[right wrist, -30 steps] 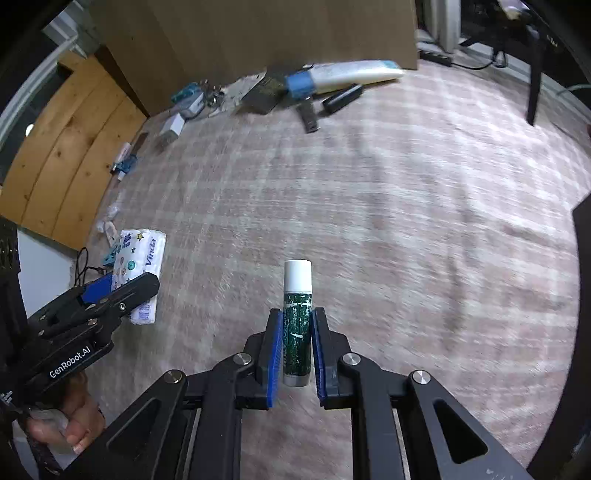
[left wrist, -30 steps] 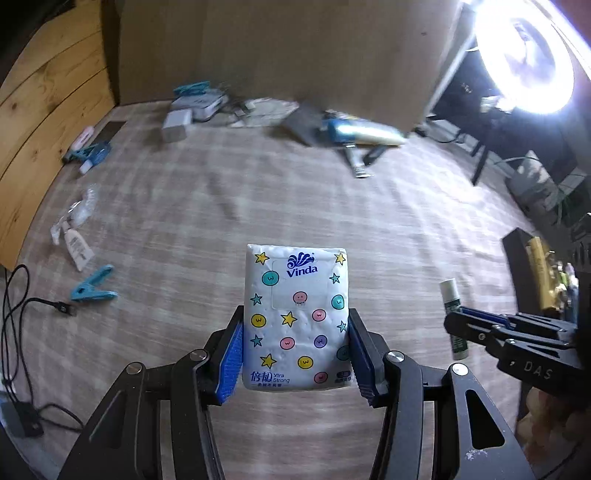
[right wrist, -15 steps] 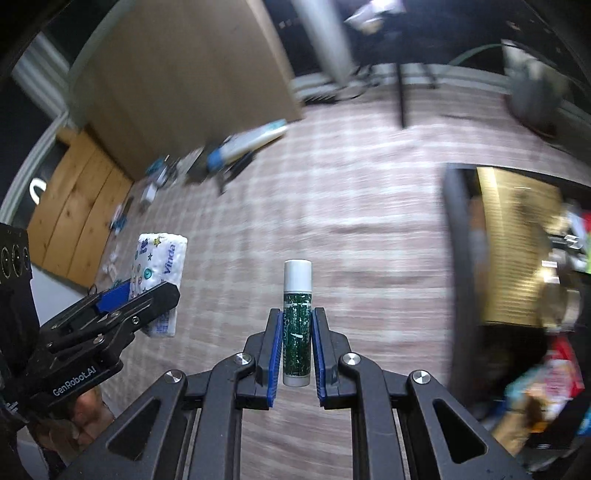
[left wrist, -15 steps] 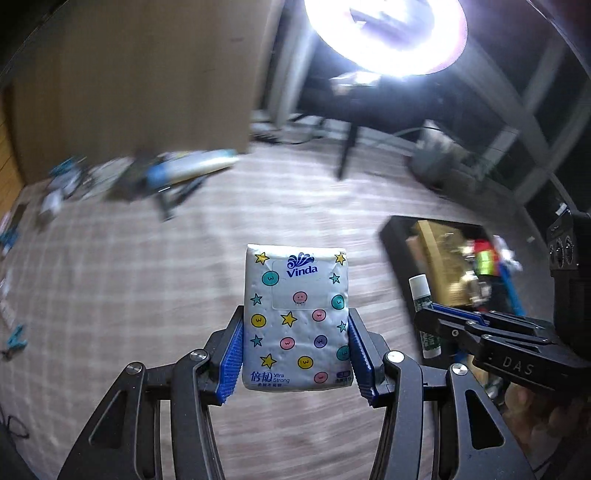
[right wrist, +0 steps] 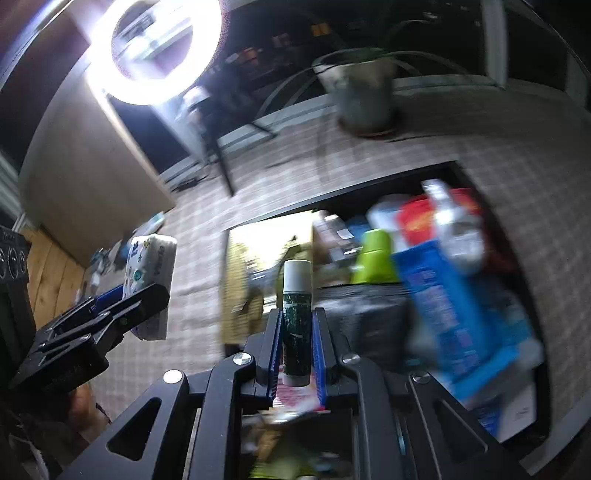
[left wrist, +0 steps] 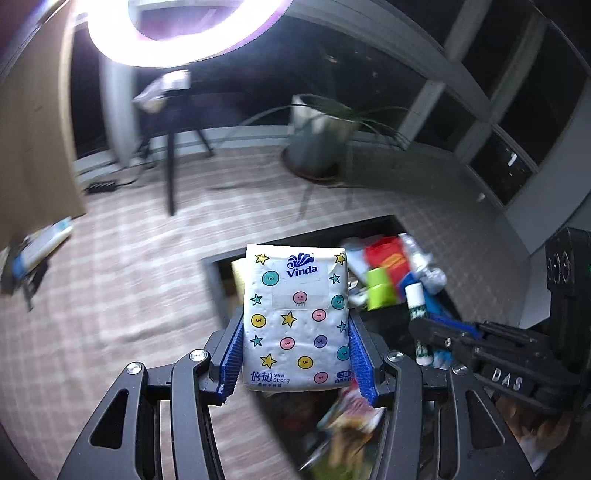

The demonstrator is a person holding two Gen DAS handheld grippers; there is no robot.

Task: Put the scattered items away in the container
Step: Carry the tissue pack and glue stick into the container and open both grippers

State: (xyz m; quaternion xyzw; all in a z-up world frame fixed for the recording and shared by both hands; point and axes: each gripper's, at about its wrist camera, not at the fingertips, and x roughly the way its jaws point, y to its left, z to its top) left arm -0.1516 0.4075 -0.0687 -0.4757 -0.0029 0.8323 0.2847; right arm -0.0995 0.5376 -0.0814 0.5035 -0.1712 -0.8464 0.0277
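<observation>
My left gripper [left wrist: 295,328] is shut on a white Vinda tissue pack [left wrist: 295,295] printed with stars and dots, held upright above the left end of the black container [left wrist: 314,232]. My right gripper [right wrist: 297,332] is shut on a green glue stick [right wrist: 296,314] with a white cap, over the container [right wrist: 332,199]. Each gripper appears in the other's view: the right gripper [left wrist: 421,328] with the glue stick [left wrist: 414,295], and the left gripper [right wrist: 140,299] with the tissue pack [right wrist: 151,258]. A hand shows under each.
The container holds several items: a lime green cup [right wrist: 373,258], a blue box [right wrist: 454,306], a red pack [right wrist: 417,218], a yellow pack [right wrist: 240,288]. More scattered items [left wrist: 44,243] lie far left on the checked carpet. A plant pot [left wrist: 317,140], tripod leg [left wrist: 170,177] and ring light [left wrist: 177,33] stand beyond.
Both grippers have swung right across the carpet, from the scattered items to above the black container. The tissue pack and glue stick stay gripped as before.
</observation>
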